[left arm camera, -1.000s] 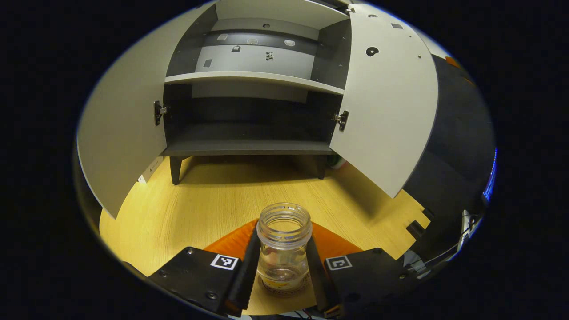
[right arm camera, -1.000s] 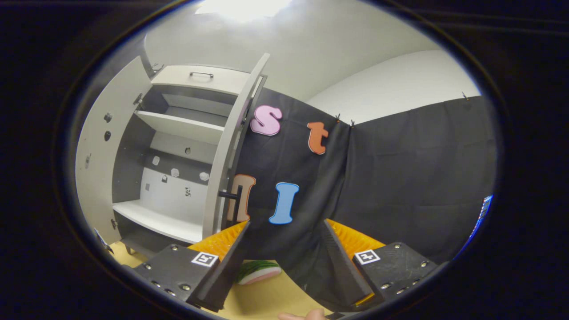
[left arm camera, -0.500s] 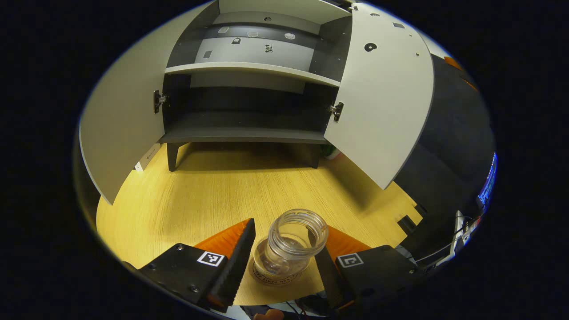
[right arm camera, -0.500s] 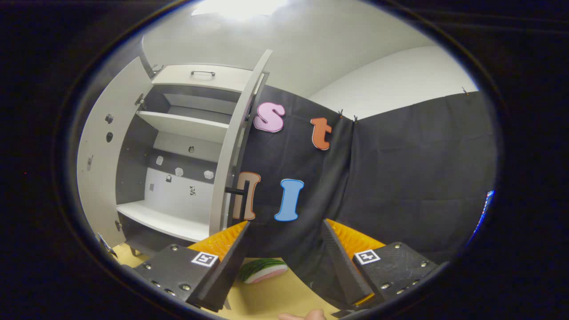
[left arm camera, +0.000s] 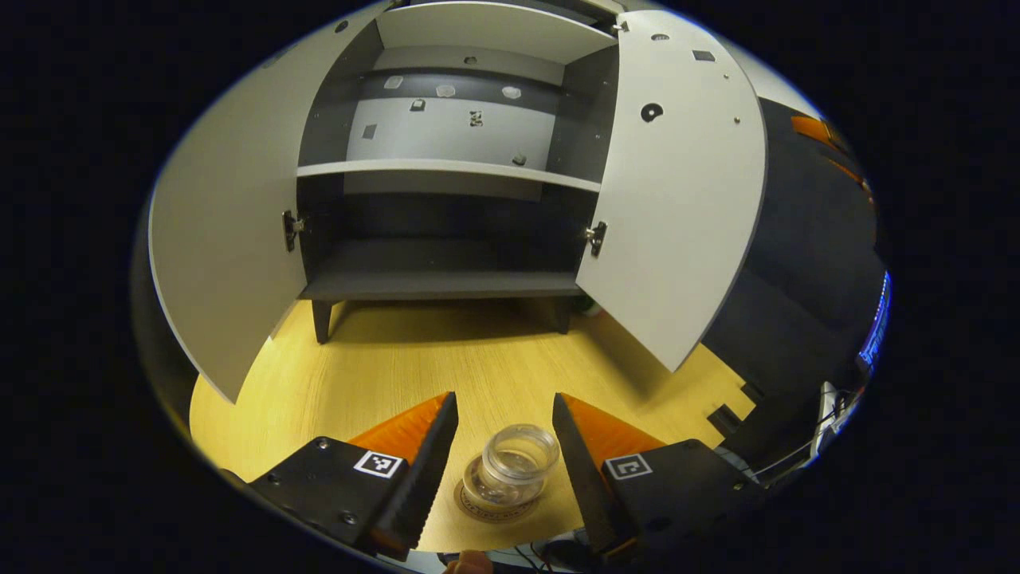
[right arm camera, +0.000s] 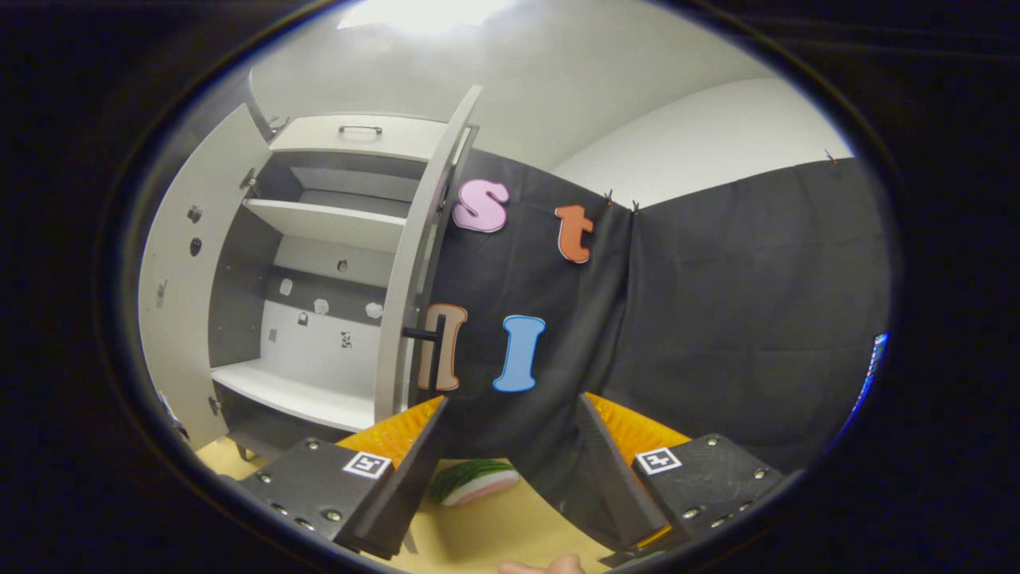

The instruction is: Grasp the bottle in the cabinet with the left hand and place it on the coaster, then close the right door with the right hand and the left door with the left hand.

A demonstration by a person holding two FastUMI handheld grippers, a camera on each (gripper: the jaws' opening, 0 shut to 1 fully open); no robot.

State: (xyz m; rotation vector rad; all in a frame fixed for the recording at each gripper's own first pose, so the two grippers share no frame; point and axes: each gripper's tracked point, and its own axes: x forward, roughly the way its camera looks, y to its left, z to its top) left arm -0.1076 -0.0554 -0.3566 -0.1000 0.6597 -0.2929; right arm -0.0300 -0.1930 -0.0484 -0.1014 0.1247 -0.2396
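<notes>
While the clear bottle [left arm camera: 510, 470] stood on the coaster [left arm camera: 478, 507] on the bench [left arm camera: 382, 375], your left tool [left arm camera: 502, 446] was released above it, your right tool [right arm camera: 510, 446] gaped, and both cabinet doors [left arm camera: 677, 183] stood open.

Coaster [left arm camera: 476, 509] print unreadable under bottle [left arm camera: 514, 468]; watermelon slice [right arm camera: 476, 482] half-hidden behind finger.

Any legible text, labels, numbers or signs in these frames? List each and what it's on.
No text is legible enough to quote.
coaster: a ring of print around the rim, under the bottle, too blurred to read.
cabinet back panel: small stickers, too small to read.
left tool and right tool: square coded markers on the bodies, which are patterns, not words.
</notes>
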